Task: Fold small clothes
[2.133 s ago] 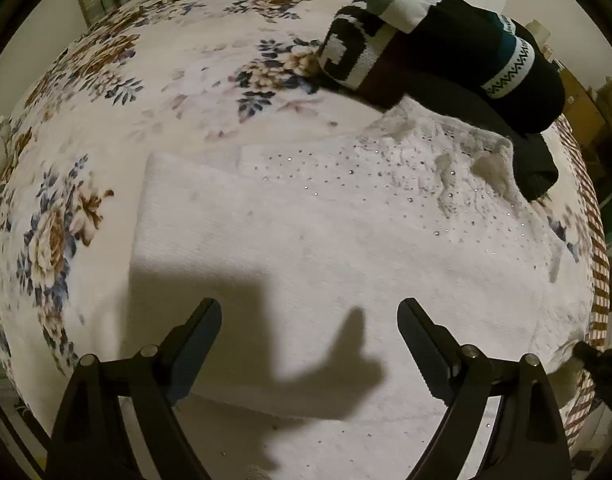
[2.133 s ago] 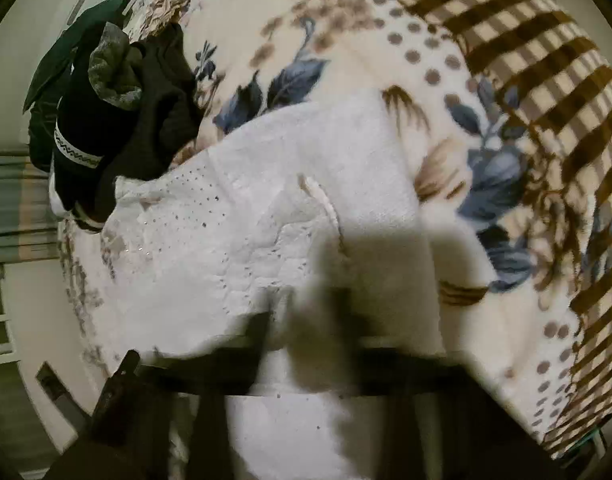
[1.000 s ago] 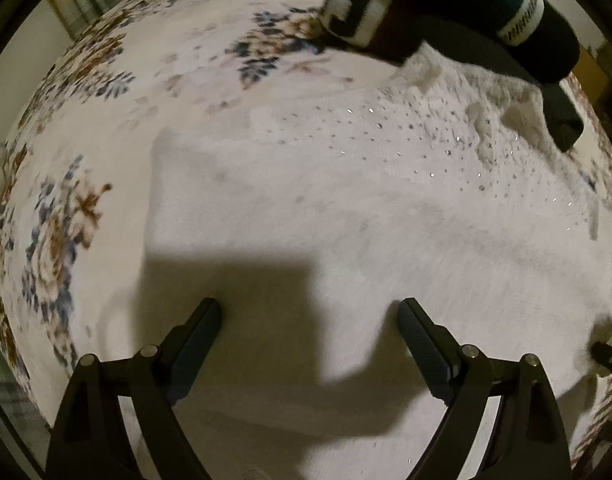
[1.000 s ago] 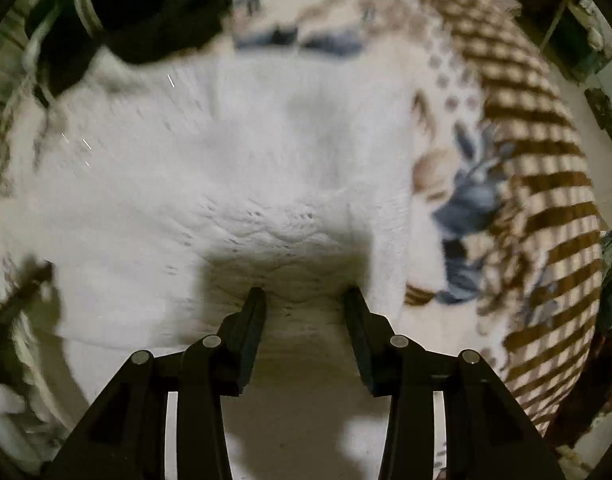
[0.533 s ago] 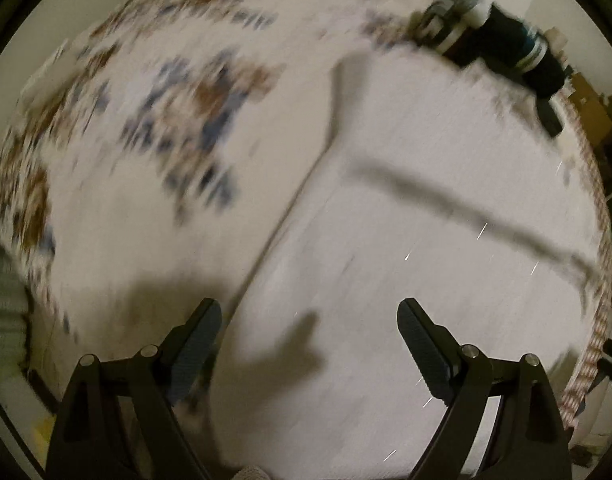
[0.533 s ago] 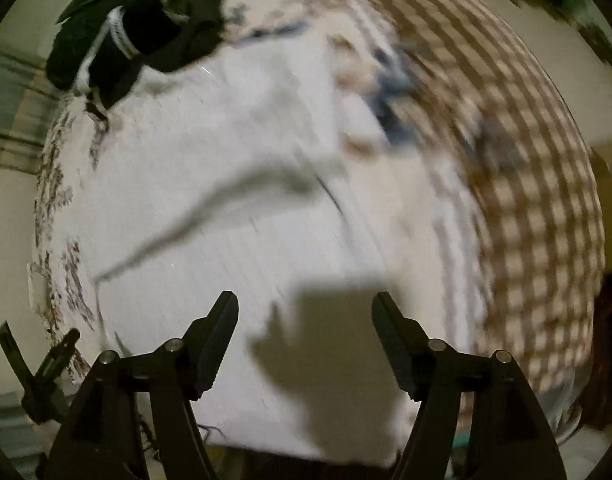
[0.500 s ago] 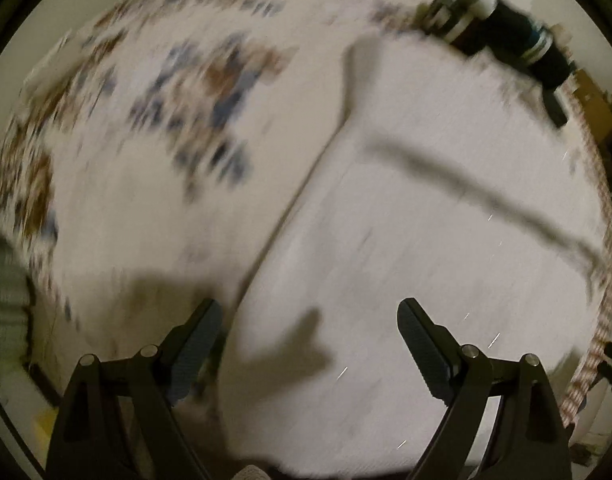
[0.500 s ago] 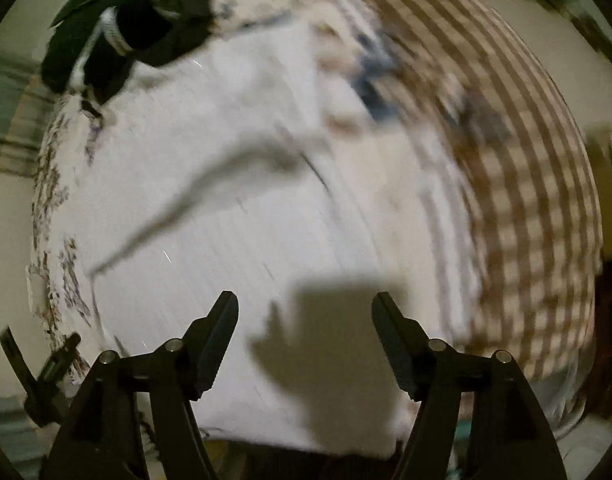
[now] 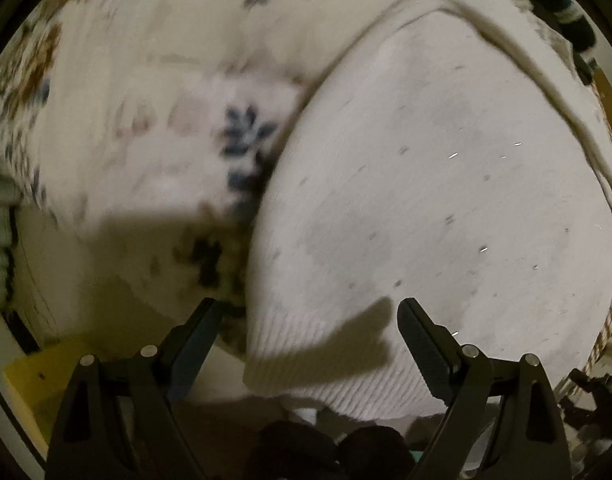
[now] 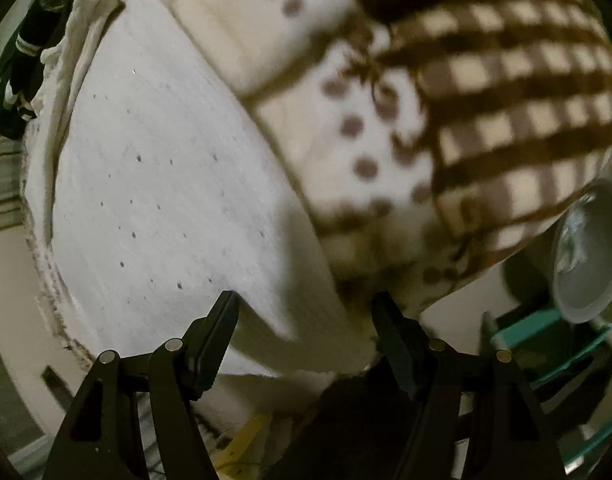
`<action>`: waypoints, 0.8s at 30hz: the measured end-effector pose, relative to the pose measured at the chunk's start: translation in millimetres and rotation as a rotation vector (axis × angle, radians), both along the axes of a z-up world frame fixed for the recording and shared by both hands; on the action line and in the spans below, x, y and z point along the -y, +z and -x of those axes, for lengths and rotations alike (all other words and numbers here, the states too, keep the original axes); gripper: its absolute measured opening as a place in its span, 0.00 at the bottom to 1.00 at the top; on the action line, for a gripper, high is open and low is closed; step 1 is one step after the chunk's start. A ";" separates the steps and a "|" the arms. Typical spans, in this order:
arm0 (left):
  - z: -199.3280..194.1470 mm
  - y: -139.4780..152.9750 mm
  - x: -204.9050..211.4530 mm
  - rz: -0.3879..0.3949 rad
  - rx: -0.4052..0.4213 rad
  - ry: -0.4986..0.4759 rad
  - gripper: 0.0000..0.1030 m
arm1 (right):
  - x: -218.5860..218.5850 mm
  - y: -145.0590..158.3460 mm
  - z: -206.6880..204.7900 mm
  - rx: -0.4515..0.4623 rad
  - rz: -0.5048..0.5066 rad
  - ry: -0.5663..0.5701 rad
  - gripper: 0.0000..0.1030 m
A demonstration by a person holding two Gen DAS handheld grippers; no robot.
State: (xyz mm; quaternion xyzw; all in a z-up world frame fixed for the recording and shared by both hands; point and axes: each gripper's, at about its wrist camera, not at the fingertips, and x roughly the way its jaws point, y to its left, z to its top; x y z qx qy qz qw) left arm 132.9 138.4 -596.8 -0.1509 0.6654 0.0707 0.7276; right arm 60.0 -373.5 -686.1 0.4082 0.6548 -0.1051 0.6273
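Observation:
A white knit top [image 9: 446,200] with small studs lies flat on the flowered blanket [image 9: 138,128], its ribbed hem hanging over the near edge of the bed. My left gripper [image 9: 306,332] is open and empty, its jaws either side of the hem's left corner. In the right wrist view the same top [image 10: 166,200] fills the left half. My right gripper [image 10: 306,324] is open and empty around the hem's right corner.
A pile of dark clothes [image 9: 554,4] lies at the far end of the bed, also in the right wrist view [image 10: 22,64]. The blanket's brown checked border [image 10: 506,80] lies to the right. A white bowl [image 10: 586,248] sits on a green shelf beside the bed.
Both grippers have pulled back from over the top's middle to its near hem at the bed edge. The right gripper, earlier shut on the fabric, has opened. The top lies smoother.

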 end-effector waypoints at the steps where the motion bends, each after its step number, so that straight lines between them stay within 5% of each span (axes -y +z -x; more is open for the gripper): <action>1: 3.2 -5.1 -3.5 0.022 -0.015 0.018 0.87 | 0.1 0.4 1.8 0.014 0.001 0.004 0.69; 2: 6.0 -7.4 -6.1 0.042 -0.018 0.032 0.82 | -0.3 1.7 3.0 0.024 0.002 0.009 0.65; 3: 8.7 -7.7 -9.0 0.056 -0.011 0.048 0.70 | -1.9 3.9 3.3 0.039 -0.001 0.018 0.50; 4: 11.7 -5.4 -11.2 0.054 0.004 0.062 0.28 | -4.0 6.3 2.6 0.044 0.001 0.029 0.41; 5: 13.3 -3.3 -13.5 0.037 0.006 0.065 0.11 | -6.6 9.7 1.6 0.046 0.007 0.046 0.27; 7: 18.2 6.3 -16.7 0.035 0.045 0.069 0.03 | -14.0 18.9 -2.6 0.065 0.020 0.063 0.14; 12: 27.4 42.4 -17.0 0.025 0.141 0.062 0.02 | -32.8 51.7 -16.0 0.102 0.020 0.103 0.06; 24: 3.2 153.3 -30.2 0.142 0.330 0.102 0.02 | -22.0 164.8 -34.3 0.247 -0.066 0.024 0.05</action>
